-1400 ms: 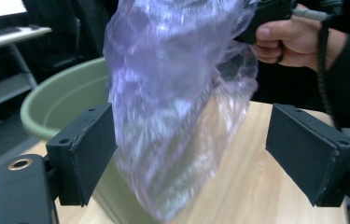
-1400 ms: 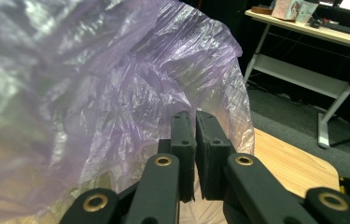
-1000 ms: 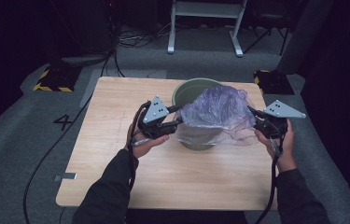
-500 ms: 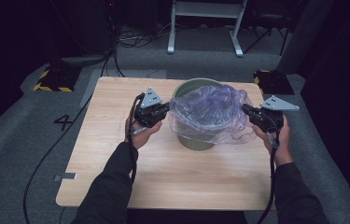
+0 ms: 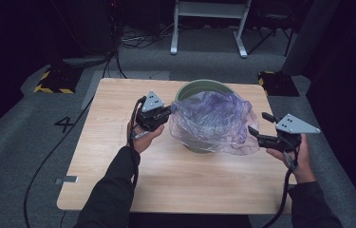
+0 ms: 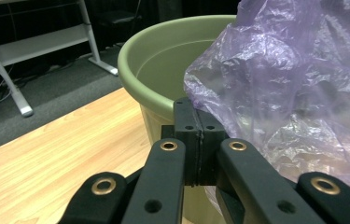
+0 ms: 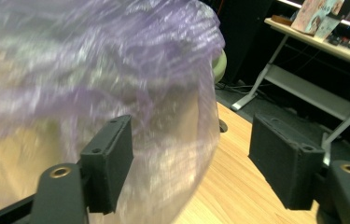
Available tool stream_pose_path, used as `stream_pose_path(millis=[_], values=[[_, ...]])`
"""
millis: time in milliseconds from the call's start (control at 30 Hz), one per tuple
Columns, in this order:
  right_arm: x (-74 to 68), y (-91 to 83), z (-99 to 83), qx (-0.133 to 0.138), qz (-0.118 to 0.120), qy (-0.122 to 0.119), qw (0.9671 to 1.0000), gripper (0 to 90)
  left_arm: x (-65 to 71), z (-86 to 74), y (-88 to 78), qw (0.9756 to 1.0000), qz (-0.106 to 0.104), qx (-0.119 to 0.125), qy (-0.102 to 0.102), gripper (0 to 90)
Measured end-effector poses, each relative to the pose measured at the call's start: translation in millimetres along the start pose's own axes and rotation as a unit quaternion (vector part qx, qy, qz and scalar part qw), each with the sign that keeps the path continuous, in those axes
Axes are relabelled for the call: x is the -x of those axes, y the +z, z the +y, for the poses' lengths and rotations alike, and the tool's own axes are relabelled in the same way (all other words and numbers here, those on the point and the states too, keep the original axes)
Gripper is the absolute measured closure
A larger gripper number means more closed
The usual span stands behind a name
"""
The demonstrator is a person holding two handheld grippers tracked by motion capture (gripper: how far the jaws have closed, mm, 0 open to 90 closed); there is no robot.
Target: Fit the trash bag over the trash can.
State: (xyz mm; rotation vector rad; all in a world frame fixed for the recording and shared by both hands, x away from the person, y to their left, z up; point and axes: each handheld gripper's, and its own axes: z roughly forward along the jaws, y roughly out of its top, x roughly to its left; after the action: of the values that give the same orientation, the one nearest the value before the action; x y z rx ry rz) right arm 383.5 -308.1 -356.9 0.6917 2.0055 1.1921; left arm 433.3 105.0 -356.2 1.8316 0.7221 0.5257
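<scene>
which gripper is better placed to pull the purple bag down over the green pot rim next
Left. The left gripper is shut on the thin purple plastic bag right beside the round green plastic pot rim. The right gripper has just opened; its jaws stand apart, gripping nothing.

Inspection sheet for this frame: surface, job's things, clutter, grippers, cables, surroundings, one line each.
Surface: wooden table, bare apart from the work.
Job's things: green pot upright at mid-table; purple plastic bag draped over its near side and rim.
Clutter: nothing seen on the table.
Grippers: left gripper shut on the bag's edge beside the pot's rim; right gripper has just been opening, its jaws stand wide, with the bag's film between them but not pinched.
Cables: one trails from each gripper along the forearm; more run across the grey floor at left.
Surroundings: dark room, white frame stand behind, yellow-black striped block on the floor, a "4" marked on the floor.
</scene>
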Motion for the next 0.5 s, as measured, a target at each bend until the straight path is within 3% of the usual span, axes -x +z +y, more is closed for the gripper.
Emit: stream_pose_path(millis=[167, 300, 500], values=[[-4.2, -15.6, -4.5, 0.006, 0.012, -0.020, 0.9997, 27.6, 0.7, -0.3, 2.6, 1.0000, 0.001, -0.005, 0.001, 89.5], [-11.2, -27.9, 0.1, 0.034, 0.042, -0.024, 0.9983, 26.7, 1.3, -1.0, 3.2, 1.0000, 0.001, -0.004, -0.002, 89.4], [-36.8, -37.0, 18.2, 0.064, 0.088, -0.065, 0.9919, 24.6, 1.1, -1.1, 3.0, 1.0000, 0.002, -0.006, -0.002, 89.5]])
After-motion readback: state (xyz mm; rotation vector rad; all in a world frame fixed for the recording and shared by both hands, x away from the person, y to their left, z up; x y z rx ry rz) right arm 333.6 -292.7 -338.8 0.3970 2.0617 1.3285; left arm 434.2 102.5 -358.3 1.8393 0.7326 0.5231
